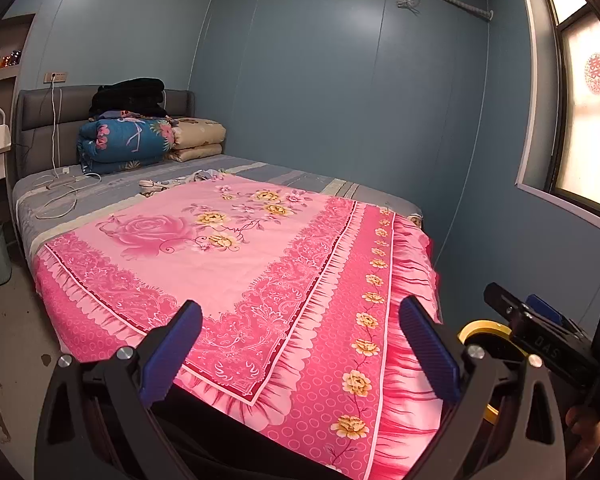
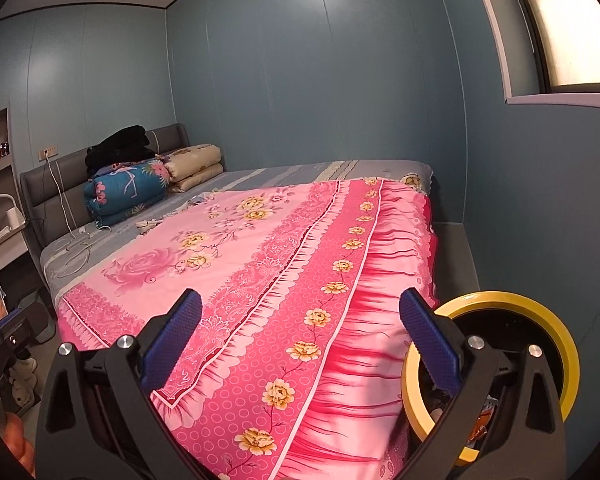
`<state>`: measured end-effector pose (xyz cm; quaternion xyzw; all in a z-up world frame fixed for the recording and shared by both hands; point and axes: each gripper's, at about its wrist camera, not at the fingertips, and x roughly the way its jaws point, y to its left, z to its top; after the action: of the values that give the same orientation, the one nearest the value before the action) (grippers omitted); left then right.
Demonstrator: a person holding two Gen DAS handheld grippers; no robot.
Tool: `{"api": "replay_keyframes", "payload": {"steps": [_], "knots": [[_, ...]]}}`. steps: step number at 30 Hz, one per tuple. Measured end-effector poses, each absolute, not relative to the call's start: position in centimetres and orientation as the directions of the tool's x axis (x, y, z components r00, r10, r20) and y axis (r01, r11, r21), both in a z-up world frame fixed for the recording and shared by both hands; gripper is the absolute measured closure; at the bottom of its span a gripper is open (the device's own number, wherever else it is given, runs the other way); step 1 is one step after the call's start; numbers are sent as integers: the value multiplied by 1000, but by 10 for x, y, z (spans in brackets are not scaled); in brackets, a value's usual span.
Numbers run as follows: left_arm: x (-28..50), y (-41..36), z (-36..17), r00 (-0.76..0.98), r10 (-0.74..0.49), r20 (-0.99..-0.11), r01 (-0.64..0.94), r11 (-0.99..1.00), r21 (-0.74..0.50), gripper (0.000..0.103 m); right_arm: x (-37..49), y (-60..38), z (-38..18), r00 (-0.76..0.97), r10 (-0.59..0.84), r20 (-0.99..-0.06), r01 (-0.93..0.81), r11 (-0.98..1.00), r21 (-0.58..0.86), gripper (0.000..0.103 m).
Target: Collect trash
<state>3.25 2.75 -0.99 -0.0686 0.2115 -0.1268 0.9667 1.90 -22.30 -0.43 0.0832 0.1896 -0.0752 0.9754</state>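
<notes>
Left gripper [image 1: 300, 348]: fingers spread wide, grasping nothing, hovering over the near end of the bed [image 1: 228, 248].
Right gripper [image 2: 300, 340]: likewise released and empty, above the near right corner of the bed.
Trash bin [image 2: 496, 360]: yellow-rimmed, on the floor at the near right, just beside the pink cover [image 2: 284, 280]; wrappers seem to lie inside.
Trash to collect: none clearly visible on the pink cover; small pale items [image 1: 156, 185] lie far up the bed near the cables [image 1: 64, 192], too small to identify.
Step, as judged: locating the next piece.
Doing it well: scan far and left, keep the fingers spread, approach low without snagging fabric or cables.
</notes>
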Motion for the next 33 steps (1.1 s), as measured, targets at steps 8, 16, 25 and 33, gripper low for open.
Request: {"api": "replay_keyframes", "payload": {"steps": [8,16,25,33], "knots": [[32,25,-11,881,-272,-386,219,960,-176,8,19,-227,-7,913,-111,-393,180,973,143,8],[33,25,-12,877,-279,-392,222,957,-186,8,19,-229,-9,912,-119,-393,188,972,143,8],[32,23,-13,873,-289,-393,232,955,-185,8,18,-232,-12,908,-123,-401,198,969,151,8],[33,21,-13,867,-300,-398,243,952,-188,8,20,-235,-15,902,-124,-413,205,966,157,8]]}}
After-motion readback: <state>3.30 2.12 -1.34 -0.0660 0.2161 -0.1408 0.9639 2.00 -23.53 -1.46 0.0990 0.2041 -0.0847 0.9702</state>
